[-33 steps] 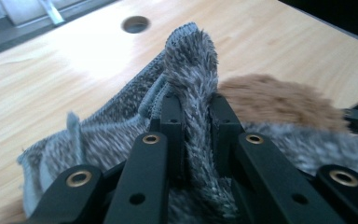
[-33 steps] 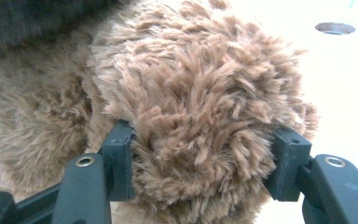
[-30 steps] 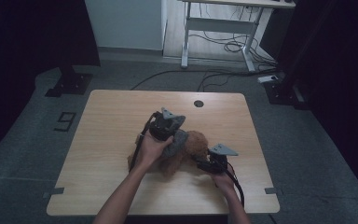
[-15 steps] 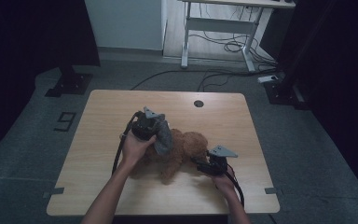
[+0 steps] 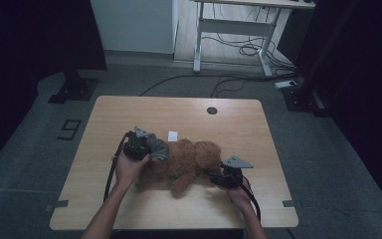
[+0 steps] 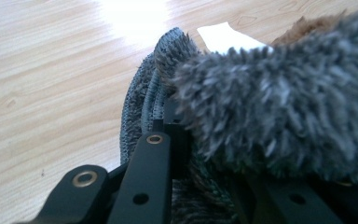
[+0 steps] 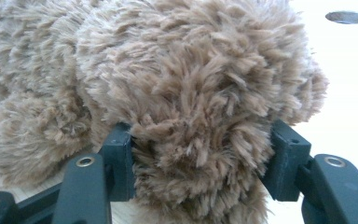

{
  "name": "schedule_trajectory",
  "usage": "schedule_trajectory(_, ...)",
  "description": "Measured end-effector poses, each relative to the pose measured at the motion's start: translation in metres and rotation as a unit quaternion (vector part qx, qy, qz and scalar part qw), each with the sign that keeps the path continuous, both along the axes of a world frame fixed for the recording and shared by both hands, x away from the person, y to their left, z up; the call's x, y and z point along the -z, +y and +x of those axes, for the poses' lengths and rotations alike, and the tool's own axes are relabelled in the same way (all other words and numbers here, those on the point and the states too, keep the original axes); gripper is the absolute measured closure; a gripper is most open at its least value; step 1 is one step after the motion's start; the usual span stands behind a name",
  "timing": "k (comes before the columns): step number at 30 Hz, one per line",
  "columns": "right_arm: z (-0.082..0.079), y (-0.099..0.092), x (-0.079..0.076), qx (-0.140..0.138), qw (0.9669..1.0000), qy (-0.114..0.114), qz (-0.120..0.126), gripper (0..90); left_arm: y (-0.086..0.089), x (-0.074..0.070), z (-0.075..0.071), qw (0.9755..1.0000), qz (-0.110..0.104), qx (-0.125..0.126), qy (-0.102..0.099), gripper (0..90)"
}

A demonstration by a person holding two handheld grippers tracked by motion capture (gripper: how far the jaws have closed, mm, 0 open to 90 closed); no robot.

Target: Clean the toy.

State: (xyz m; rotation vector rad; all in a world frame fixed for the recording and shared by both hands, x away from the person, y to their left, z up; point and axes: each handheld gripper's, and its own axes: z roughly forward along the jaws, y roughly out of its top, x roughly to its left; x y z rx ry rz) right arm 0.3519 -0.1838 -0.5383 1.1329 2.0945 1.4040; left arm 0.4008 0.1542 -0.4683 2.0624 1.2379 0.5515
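- While it lies on its side on the tabletop [image 5: 129,209], the brown teddy bear [image 5: 186,162] runs lengthwise left-right, head to the right.
- Left gripper [image 5: 151,148]: jaws pinched on the grey fuzzy garment [image 6: 270,116] at the bear's left end.
- Right gripper [image 5: 218,177]: jaws half-wide, clamping the bear's head.

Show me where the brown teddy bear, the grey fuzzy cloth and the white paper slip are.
brown teddy bear [image 5: 191,162], high view, on its body.
grey fuzzy cloth [image 6: 270,102], left gripper view, on its pile.
white paper slip [image 5: 172,135], high view, on its middle.
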Motion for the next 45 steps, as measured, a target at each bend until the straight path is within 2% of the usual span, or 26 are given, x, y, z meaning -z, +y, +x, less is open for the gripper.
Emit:
schedule_trajectory(6, -0.001, 0.0, 0.001, -0.003, 1.0, 0.004, -0.002, 40.0, 0.008, 0.005, -0.004, 0.9999, 0.01, -0.009, 0.006, 81.2)
schedule_trajectory(7, -0.001, -0.001, 0.001, -0.003, 1.0, 0.006, -0.001, 40.0, 0.017, 0.01, -0.006, 0.9997, 0.013, -0.017, 0.014, 81.2)
schedule_trajectory(9, 0.0, -0.002, 0.002, -0.003, 0.9999, 0.01, 0.001, 40.0, 0.027, 0.016, -0.009, 0.9994, 0.008, -0.023, 0.026, 81.2)
schedule_trajectory(12, 0.002, -0.001, 0.004, -0.004, 0.9999, 0.013, 0.002, 40.1, 0.037, 0.027, -0.013, 0.999, -0.016, -0.021, 0.035, 81.2)
schedule_trajectory(18, 0.002, 0.006, 0.004, 0.004, 0.9999, 0.009, -0.004, 42.4, 0.031, 0.028, -0.009, 0.9988, -0.033, -0.018, 0.033, 81.5)
schedule_trajectory(19, 0.002, 0.007, 0.004, 0.005, 1.0, 0.006, -0.006, 43.2, 0.028, 0.027, -0.004, 0.9985, -0.043, -0.017, 0.027, 81.7)
schedule_trajectory(23, 0.004, 0.006, 0.003, 0.005, 0.9999, -0.01, -0.009, 45.9, 0.021, 0.023, 0.003, 0.9979, -0.062, -0.013, 0.014, 82.2)
schedule_trajectory(26, 0.006, 0.005, 0.002, 0.012, 0.9996, -0.023, -0.011, 46.9, 0.017, 0.022, 0.007, 0.9978, -0.064, -0.013, 0.014, 82.2)
schedule_trajectory(28, 0.011, 0.004, 0.0, 0.026, 0.9985, -0.04, -0.026, 47.1, 0.012, 0.02, 0.014, 0.9969, -0.077, -0.014, 0.012, 82.1)
schedule_trajectory(31, 0.016, -0.001, 0.001, 0.041, 0.9978, -0.044, -0.027, 46.9, 0.006, 0.018, 0.02, 0.9968, -0.078, -0.013, 0.011, 81.8)
schedule_trajectory(33, 0.016, -0.004, 0.003, 0.043, 0.9977, -0.044, -0.029, 46.5, 0.007, 0.01, 0.02, 0.9968, -0.08, -0.01, 0.003, 81.2)
schedule_trajectory(36, 0.015, -0.004, 0.003, 0.035, 0.9975, -0.047, -0.038, 45.8, 0.012, -0.012, 0.016, 0.994, -0.109, -0.002, -0.015, 80.6)
schedule_trajectory(39, 0.013, 0.001, 0.003, 0.026, 0.9968, -0.056, -0.051, 45.1, 0.0, -0.039, 0.011, 0.9913, -0.123, 0.023, -0.042, 80.7)
schedule_trajectory(40, 0.012, 0.002, 0.003, 0.024, 0.9965, -0.058, -0.054, 44.9, -0.007, -0.045, 0.01, 0.9913, -0.118, 0.033, -0.049, 80.7)
schedule_trajectory(42, 0.011, 0.004, 0.001, 0.022, 0.9963, -0.058, -0.058, 44.5, -0.033, -0.059, 0.008, 0.9912, -0.099, 0.064, -0.06, 80.7)
schedule_trajectory(45, 0.01, 0.003, 0.001, 0.022, 0.9964, -0.055, -0.06, 44.3, -0.066, -0.064, 0.011, 0.9912, -0.073, 0.094, -0.056, 80.3)
